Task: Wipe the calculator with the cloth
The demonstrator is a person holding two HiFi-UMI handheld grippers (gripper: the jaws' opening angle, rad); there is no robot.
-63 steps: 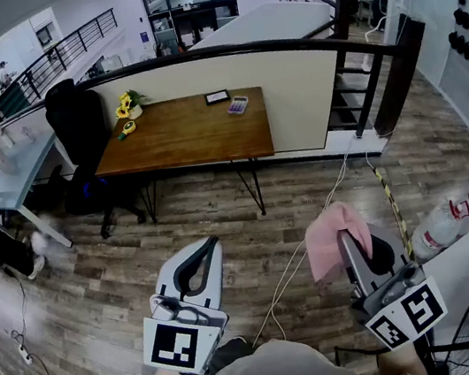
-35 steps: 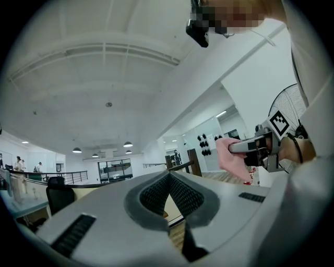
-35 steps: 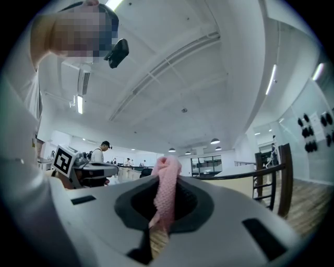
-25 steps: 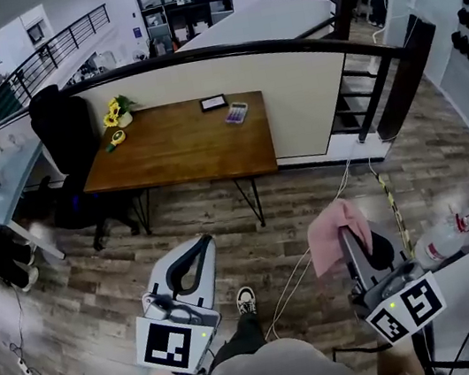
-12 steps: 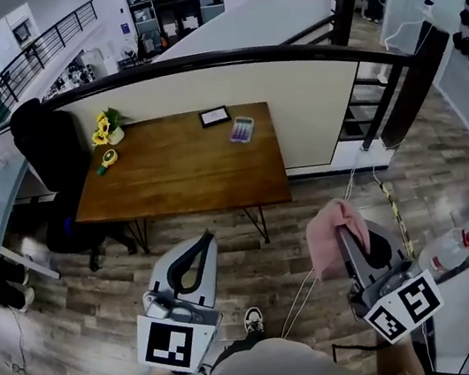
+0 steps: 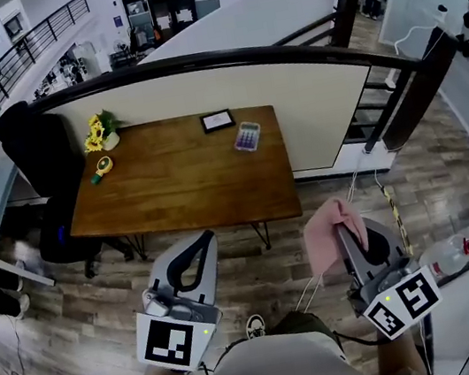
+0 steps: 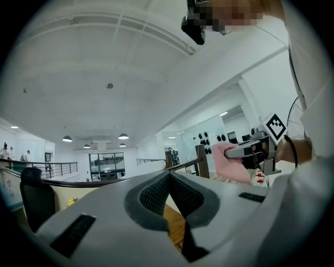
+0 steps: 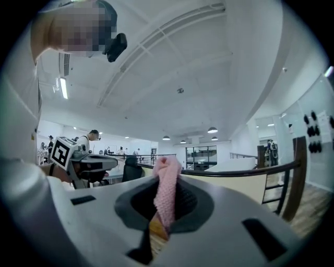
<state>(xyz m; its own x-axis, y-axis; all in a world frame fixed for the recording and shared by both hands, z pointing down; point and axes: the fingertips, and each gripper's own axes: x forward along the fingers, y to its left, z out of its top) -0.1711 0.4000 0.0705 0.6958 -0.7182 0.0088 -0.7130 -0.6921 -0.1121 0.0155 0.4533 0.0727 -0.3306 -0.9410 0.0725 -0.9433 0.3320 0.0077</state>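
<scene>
Left gripper (image 6: 201, 244), lower left of centre: jaws pressing together, gripping nothing. Right gripper (image 6: 344, 229), lower right: jaws pinching pink cloth (image 6: 324, 245). Calculator (image 6: 247, 137) lying on wooden table (image 6: 173, 195), upper centre, well apart from both.
</scene>
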